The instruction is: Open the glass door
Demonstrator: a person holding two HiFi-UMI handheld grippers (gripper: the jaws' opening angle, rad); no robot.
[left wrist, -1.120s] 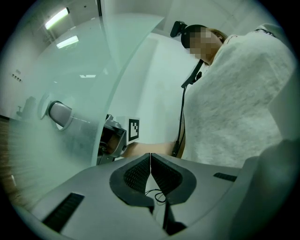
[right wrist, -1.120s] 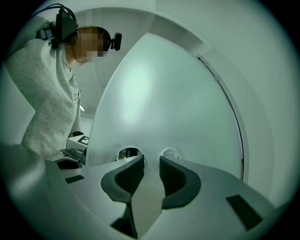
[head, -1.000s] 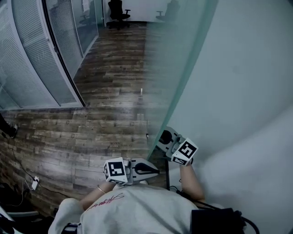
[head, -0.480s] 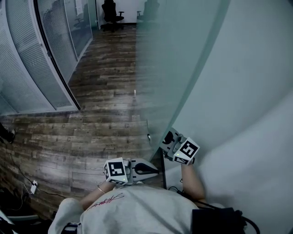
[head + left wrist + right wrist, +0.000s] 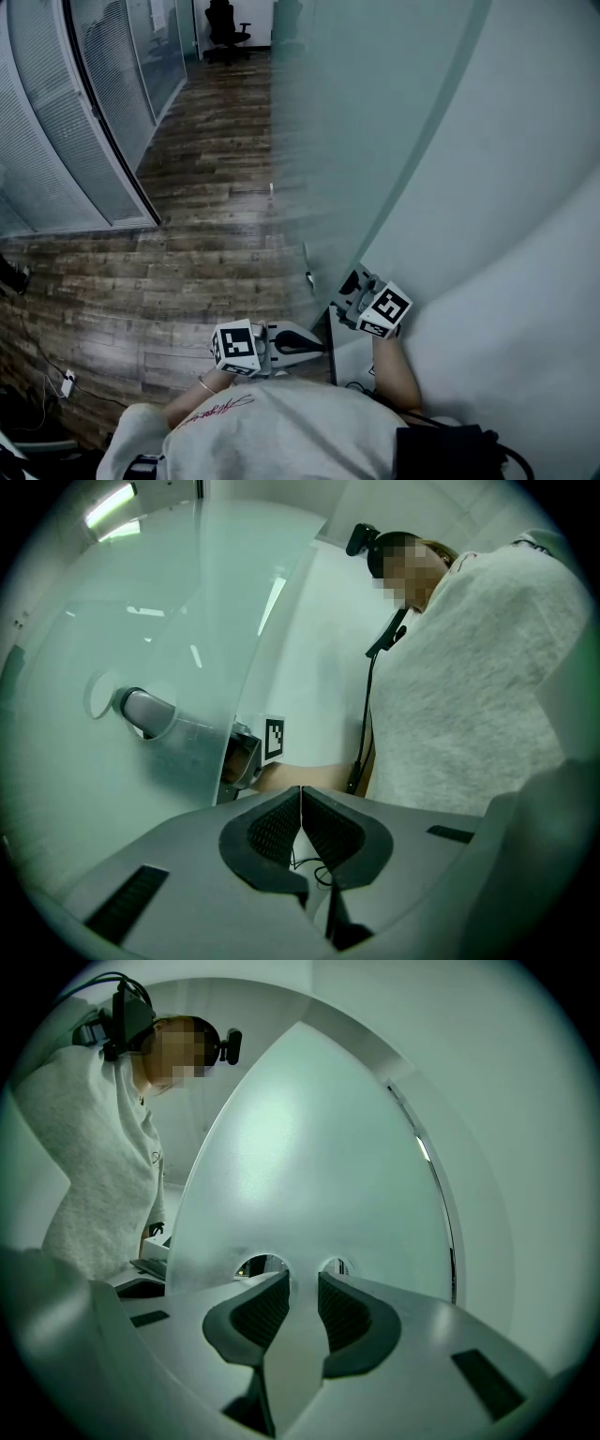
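Two hand-held grippers sit low beside a frosted glass door (image 5: 361, 131), whose free edge stands over a wood-plank floor (image 5: 187, 262). The right gripper (image 5: 302, 1312) straddles that edge, its jaws just tightened and clamped on the glass. The left gripper (image 5: 301, 822) hovers nearby, jaws pressed together, holding nothing.

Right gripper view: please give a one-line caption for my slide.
Right tool, jaws just closed tighter, grips the handle of the frosted glass door; the person stands at left.
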